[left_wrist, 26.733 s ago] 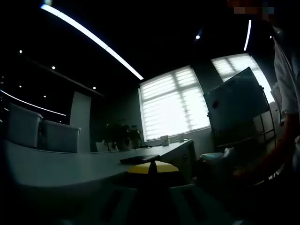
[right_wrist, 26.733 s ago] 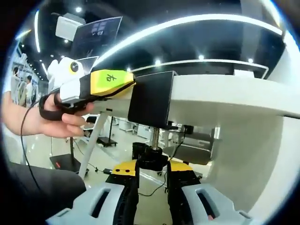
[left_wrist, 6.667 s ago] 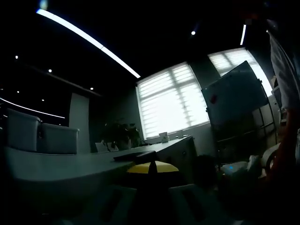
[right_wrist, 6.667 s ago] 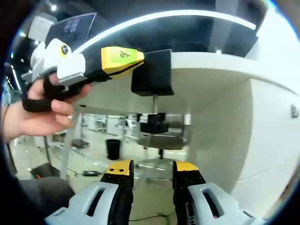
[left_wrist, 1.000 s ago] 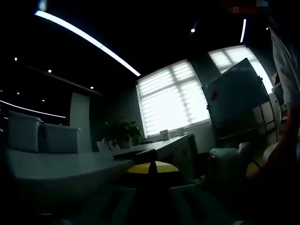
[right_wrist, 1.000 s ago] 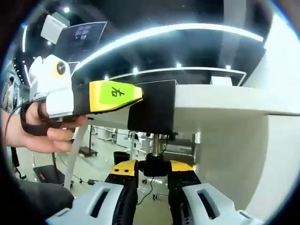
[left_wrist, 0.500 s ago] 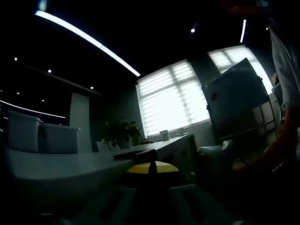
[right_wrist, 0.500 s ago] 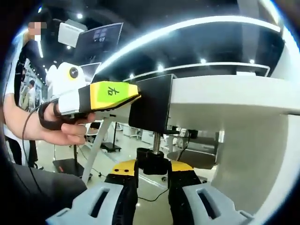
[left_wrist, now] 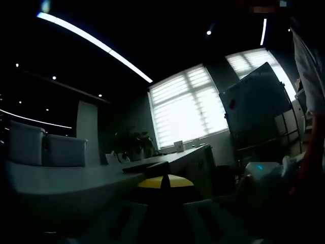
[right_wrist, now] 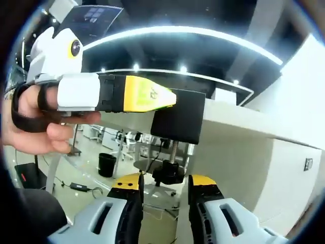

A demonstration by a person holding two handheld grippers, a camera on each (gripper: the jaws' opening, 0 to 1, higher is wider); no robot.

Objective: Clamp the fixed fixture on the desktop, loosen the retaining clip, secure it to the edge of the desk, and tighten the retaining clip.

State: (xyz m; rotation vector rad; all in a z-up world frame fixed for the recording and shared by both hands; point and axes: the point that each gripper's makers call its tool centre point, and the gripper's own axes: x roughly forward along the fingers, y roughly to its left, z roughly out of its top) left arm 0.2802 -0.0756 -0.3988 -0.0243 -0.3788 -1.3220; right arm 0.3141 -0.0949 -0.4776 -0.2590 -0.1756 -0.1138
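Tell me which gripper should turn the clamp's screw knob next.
Right. Its open gripper sits directly below the black knob under the desk edge. The left gripper is shut on the clamp, steadying it.

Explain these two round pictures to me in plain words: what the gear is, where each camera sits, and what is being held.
There is no robot here. A person holds a pair of hand tongs in each hand, and each pair carries a fisheye camera looking along its jaws.

The right gripper view looks up from below a white desk. A black clamp fixture sits on the desk edge, its screw knob hanging underneath. The right tongs stand open, one jaw on either side of the knob. The left tongs, with yellow tips, are shut on the fixture, held by a hand.

The left gripper view is dim: the desk top, some chairs and a bright window.
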